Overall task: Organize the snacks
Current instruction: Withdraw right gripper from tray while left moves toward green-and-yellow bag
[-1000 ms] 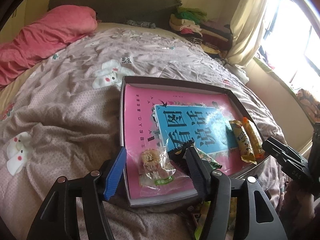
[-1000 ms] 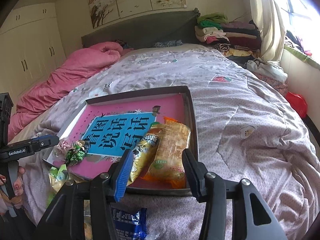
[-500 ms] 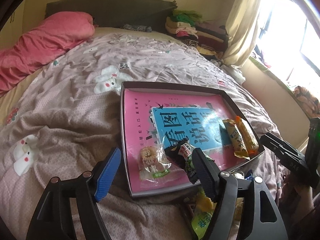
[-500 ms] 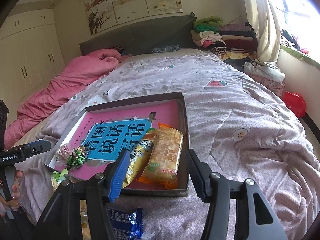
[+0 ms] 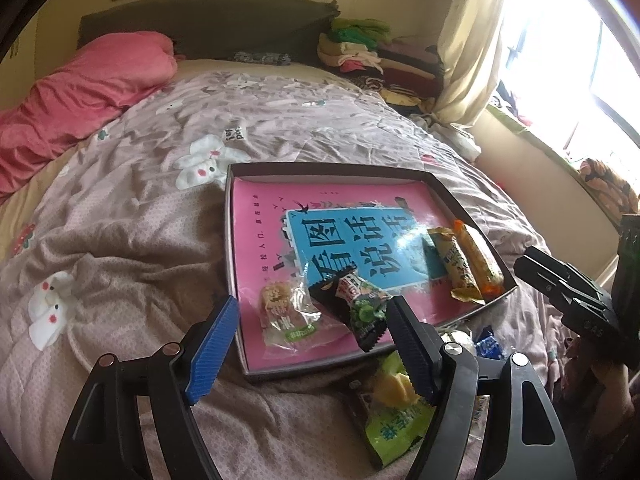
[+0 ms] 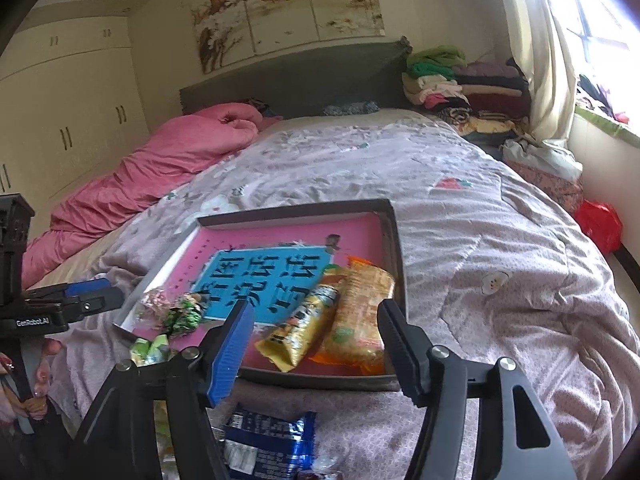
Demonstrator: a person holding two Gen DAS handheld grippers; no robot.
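Observation:
A shallow dark box point(image 5: 230, 216) with a pink and blue printed bottom lies on the bed. In it lie a clear cracker packet point(image 5: 282, 312), a black and green snack packet point(image 5: 356, 304), a yellow bar point(image 5: 456, 264) and an orange bar point(image 5: 480, 260). My left gripper point(image 5: 312, 348) is open and empty, held above the box's near edge. My right gripper point(image 6: 316, 348) is open and empty, in front of the yellow bar point(image 6: 304, 328) and orange bar point(image 6: 360, 320). Loose snacks lie outside the box: a green packet point(image 5: 396, 424) and a blue packet point(image 6: 268, 440).
The bed has a rumpled lilac quilt point(image 5: 120, 208) and a pink duvet point(image 5: 80, 92) at the far left. Folded clothes point(image 6: 460, 84) are stacked by the headboard. A window and curtain point(image 6: 552, 48) are on the right. A red bag point(image 6: 600, 224) lies on the floor.
Both grippers have pulled back and risen from the box. The cracker packet and black and green packet now lie free in front of the left gripper. Both stay open.

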